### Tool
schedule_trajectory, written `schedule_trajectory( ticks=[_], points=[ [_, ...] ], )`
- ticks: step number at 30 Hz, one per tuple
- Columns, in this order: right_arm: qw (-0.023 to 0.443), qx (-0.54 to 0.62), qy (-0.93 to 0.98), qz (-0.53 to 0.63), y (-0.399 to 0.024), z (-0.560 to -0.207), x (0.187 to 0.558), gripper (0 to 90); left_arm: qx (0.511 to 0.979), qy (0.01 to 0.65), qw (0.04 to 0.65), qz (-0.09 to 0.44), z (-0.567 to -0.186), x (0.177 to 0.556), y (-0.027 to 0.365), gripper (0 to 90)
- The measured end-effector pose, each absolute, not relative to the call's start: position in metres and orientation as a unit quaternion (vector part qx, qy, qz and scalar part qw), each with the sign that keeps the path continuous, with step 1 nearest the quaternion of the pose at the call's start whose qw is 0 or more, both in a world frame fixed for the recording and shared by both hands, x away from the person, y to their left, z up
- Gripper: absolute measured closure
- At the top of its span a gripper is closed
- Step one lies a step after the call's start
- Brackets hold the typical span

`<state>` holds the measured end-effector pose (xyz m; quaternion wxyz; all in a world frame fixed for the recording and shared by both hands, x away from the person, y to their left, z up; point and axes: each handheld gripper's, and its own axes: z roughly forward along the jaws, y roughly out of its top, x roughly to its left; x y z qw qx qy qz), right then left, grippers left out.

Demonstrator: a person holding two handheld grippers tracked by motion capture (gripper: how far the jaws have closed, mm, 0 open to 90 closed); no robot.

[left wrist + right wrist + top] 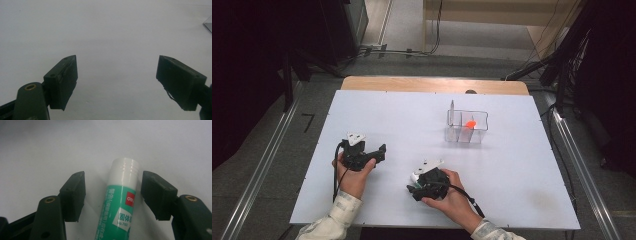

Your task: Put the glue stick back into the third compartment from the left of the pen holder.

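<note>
Glue stick (pixel 121 202): lies flat on the table (pixel 377 107) near the front edge, about mid-width, white cap pointing away from my right gripper (pixel 113 195). It sits between that gripper's jaws, nearer the right one. A clear gap shows on the left side; on the right I cannot tell whether the pad touches the cap. I judge it not yet gripped.

Right gripper, high view (pixel 414 184): low over the table near the front edge, jaws moderately wide, straddling the stick. White cap (pixel 414 176) just visible beside it.

Left gripper (pixel 116 80): jaws wide, nothing between them, bare table ahead. In the high view it (pixel 379 151) rests towards the front-left of the table, well apart from the stick.

Clear box (pixel 467 126): divided into compartments, stands right of centre towards the back edge. An orange item (pixel 471 123) lies in one; I cannot tell which compartment exactly. A corner of the box (pixel 208 25) shows at the left gripper view's right edge.

Progress, my estimate: early. Done: right gripper lined up around the stick. Left: close, lift, carry to the box, presumably the destination, and release.
</note>
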<state>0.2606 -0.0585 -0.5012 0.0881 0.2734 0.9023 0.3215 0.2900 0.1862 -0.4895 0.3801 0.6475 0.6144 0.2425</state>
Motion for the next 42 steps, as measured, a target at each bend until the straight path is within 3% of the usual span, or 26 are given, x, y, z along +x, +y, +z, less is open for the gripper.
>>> schedule_trajectory(
  ticks=[15,27,42],
  points=[
    [0.114,0.289,0.902,0.301,-0.05,-0.499,0.262,49.7,0.648,0.614,0.38,0.242,-0.49,0.29,0.186,17.8],
    [0.109,0.303,0.896,0.304,-0.051,-0.498,0.265,61.5,0.648,0.614,0.38,0.242,-0.49,0.29,0.186,17.8],
    [0.102,0.321,0.882,0.329,-0.066,-0.485,0.27,62.6,0.646,0.615,0.382,0.242,-0.489,0.29,0.187,17.8]
  ],
)
